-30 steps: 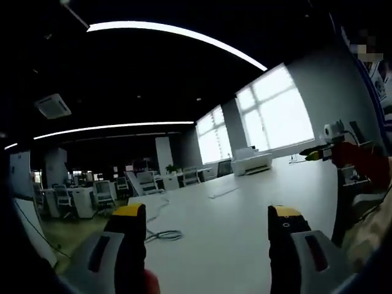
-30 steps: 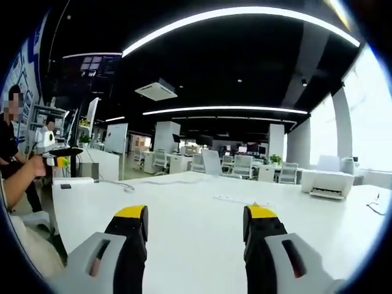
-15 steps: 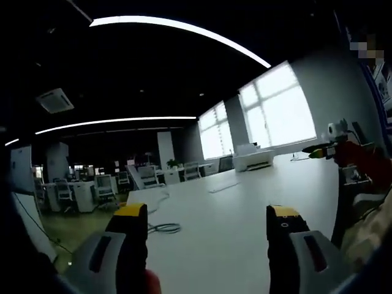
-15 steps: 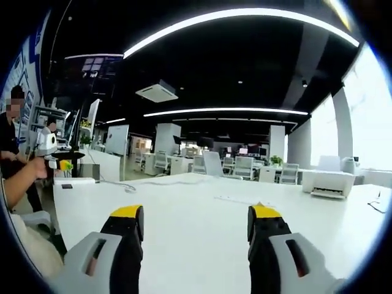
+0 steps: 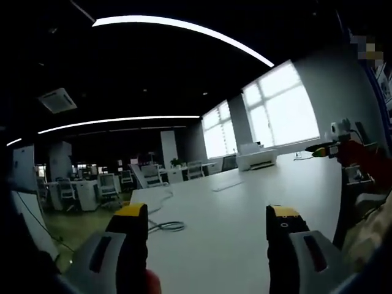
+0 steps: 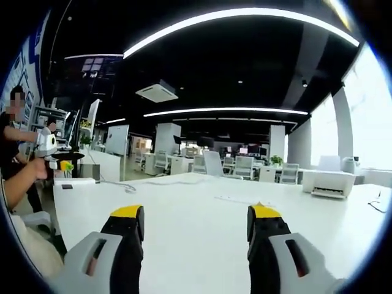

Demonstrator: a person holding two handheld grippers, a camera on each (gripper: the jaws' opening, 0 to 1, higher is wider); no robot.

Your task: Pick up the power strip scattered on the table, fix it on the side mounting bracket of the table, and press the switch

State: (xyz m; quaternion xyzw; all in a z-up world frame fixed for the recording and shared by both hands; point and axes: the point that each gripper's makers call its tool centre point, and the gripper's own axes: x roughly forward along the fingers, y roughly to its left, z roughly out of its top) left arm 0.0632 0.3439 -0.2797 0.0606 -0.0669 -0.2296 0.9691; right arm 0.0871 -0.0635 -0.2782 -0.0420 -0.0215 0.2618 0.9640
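Both of your tools are held low over the broad white tabletop (image 6: 184, 214), the left tool (image 5: 207, 226) and the right tool (image 6: 193, 229) each with yellow-tipped jaws spread apart and empty. The long white power strip (image 6: 242, 199) lies flat well ahead of the right tool and slightly to its right, its long axis running across your reach; in the left gripper view it (image 5: 225, 185) lies farther off. Neither tool is clearly nearer.

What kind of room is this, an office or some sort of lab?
Most likely a big open-plan office: a long white table, rows of desks with office chairs behind it, a printer near the large windows, and strip lights overhead.
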